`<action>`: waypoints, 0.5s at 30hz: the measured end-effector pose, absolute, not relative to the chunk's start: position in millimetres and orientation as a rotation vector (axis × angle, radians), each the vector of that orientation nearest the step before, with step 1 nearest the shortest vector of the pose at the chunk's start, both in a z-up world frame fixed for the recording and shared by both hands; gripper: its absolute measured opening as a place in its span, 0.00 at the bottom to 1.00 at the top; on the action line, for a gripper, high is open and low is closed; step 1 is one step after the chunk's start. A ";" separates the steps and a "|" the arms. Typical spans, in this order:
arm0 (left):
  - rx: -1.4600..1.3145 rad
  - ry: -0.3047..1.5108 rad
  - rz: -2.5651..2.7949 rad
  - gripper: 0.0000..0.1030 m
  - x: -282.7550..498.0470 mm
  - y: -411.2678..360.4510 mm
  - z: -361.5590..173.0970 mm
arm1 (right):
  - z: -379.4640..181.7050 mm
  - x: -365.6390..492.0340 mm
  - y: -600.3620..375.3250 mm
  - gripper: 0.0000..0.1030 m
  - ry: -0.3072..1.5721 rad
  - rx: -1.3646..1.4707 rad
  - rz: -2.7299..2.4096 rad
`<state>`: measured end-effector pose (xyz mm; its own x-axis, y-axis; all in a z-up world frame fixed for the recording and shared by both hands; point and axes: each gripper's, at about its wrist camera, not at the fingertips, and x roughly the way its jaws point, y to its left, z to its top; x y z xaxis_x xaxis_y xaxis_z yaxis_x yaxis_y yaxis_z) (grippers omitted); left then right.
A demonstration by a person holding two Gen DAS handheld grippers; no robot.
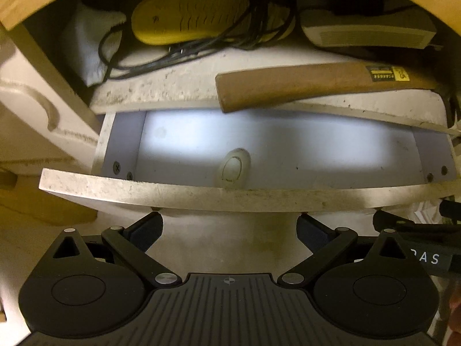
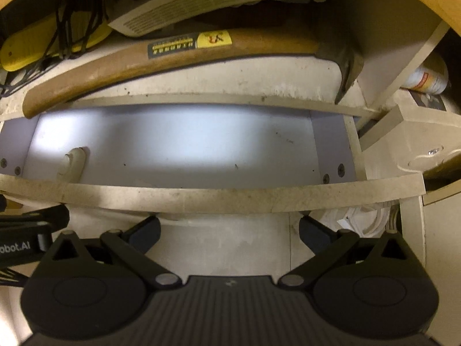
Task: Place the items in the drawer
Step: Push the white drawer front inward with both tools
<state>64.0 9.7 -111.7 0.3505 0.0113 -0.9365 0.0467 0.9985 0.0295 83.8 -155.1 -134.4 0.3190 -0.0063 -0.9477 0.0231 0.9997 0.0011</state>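
A white drawer [image 1: 201, 196] stands pulled open below a shelf; it also shows in the right wrist view [image 2: 230, 196]. A small pale oval item [image 1: 234, 168] lies on its floor near the front wall, seen at the left in the right wrist view [image 2: 73, 163]. A wooden-handled hammer [image 1: 302, 85] lies on the shelf above, its handle end over the drawer's back edge, also in the right wrist view [image 2: 161, 63]. My left gripper [image 1: 230, 230] is open and empty in front of the drawer front. My right gripper [image 2: 230, 230] is open and empty there too.
On the shelf lie a yellow foot-shaped device [image 1: 196, 14] with black cables [image 1: 161, 57], a white cloth [image 1: 89, 49] and a grey-white box [image 1: 368, 33]. A white bottle [image 2: 429, 76] lies in a compartment to the right. White cords [image 2: 363, 222] sit below the drawer front.
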 end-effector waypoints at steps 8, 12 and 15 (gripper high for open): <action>0.041 1.152 -0.025 0.99 48.7 14.2 -108.5 | -131.7 68.0 -161.0 1.00 1.170 0.032 -0.007; 0.050 1.121 -0.028 0.99 41.7 14.4 -108.5 | -130.7 59.5 -161.8 1.00 1.138 0.030 -0.005; 0.060 1.097 -0.026 0.99 36.8 13.7 -108.8 | -130.2 54.8 -161.7 1.00 1.120 0.030 -0.006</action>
<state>36.8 13.7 -108.8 0.4557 0.0084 -0.8901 0.0507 0.9981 0.0353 54.8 -161.7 -130.2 0.4361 0.0102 -0.8999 0.0204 0.9996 0.0212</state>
